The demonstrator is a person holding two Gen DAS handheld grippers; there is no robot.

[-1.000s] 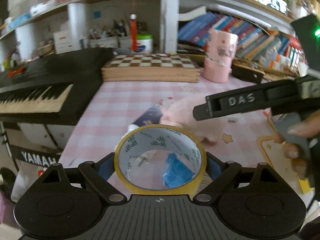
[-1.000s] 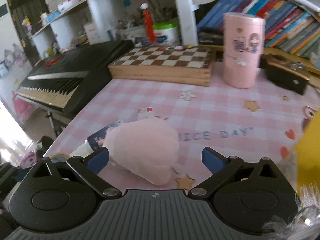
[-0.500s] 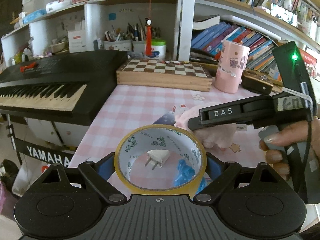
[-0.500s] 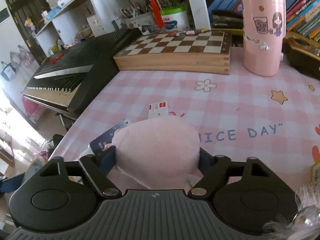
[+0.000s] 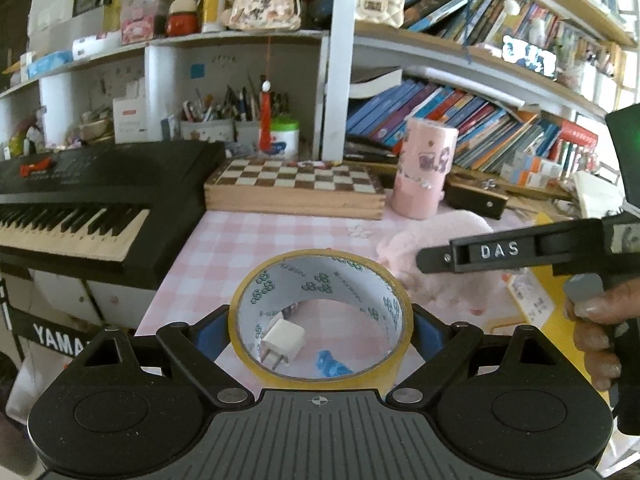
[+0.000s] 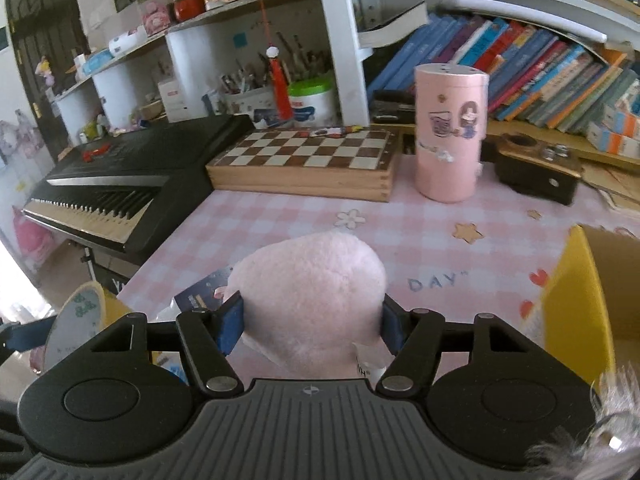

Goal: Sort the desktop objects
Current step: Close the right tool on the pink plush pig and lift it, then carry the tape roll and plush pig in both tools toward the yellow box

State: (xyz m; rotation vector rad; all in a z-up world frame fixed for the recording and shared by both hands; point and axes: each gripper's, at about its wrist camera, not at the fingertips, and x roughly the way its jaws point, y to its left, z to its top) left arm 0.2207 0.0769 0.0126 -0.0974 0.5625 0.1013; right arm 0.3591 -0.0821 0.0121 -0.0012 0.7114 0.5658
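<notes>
The roll of tape [image 5: 320,316] stands on edge between the jaws of the left gripper [image 5: 320,332], pinched at both sides, with a white plug [image 5: 282,340] showing through its hole. The pink plush toy [image 6: 308,296] bulges forward from between the jaws of the right gripper [image 6: 310,322], which squeeze it. Beyond both lie the checked tablecloth [image 6: 288,216], a chessboard [image 6: 304,160] and a pink canister [image 6: 450,132]; a yellow box [image 6: 576,300] sits right of the right jaws.

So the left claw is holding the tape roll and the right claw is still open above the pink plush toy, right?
Not quite. In the right wrist view the right claw is shut on the pink plush toy, both pads pressing its sides. The left claw does hold the tape roll.
</notes>
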